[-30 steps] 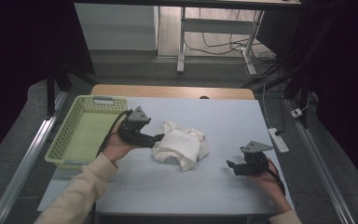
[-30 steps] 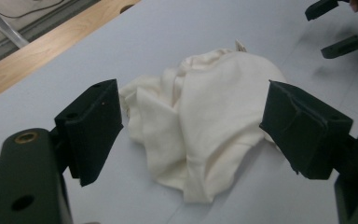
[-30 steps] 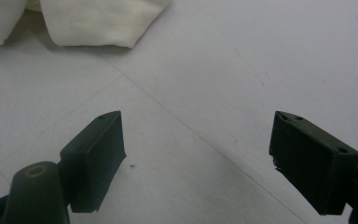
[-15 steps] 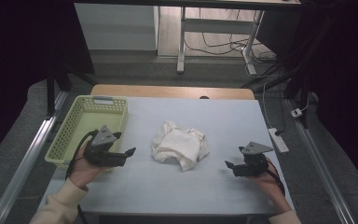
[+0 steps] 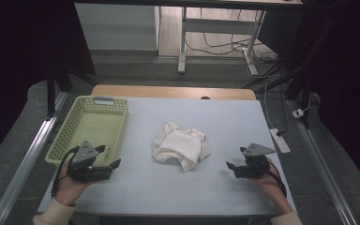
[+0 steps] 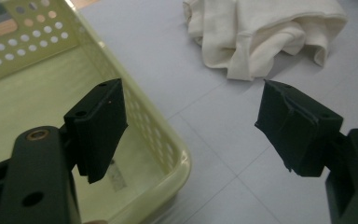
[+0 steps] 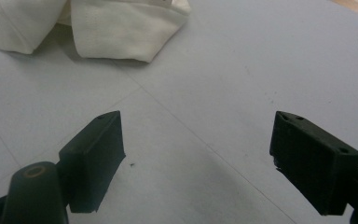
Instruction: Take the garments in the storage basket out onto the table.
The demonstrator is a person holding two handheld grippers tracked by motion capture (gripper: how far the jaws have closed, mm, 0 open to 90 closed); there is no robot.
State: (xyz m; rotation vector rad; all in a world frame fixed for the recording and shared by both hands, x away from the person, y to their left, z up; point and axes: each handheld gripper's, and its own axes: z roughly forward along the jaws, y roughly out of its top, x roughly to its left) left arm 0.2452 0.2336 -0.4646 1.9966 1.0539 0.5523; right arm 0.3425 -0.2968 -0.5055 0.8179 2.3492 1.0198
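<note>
One crumpled white cloth (image 5: 180, 148) lies on the pale worktop (image 5: 168, 187), ahead of both sets of jaws and touching neither. The left gripper (image 5: 107, 157) has its jaws spread wide with nothing between them, one over the near corner of the green basket (image 5: 93, 101), the other over bare worktop. The right gripper (image 5: 229, 168) is likewise released, jaws parted above bare surface, the cloth (image 7: 121, 28) beyond them.

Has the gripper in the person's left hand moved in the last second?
Yes. The left gripper has pulled back from the crumpled white cloth toward the near corner of the pale green plastic basket.
</note>
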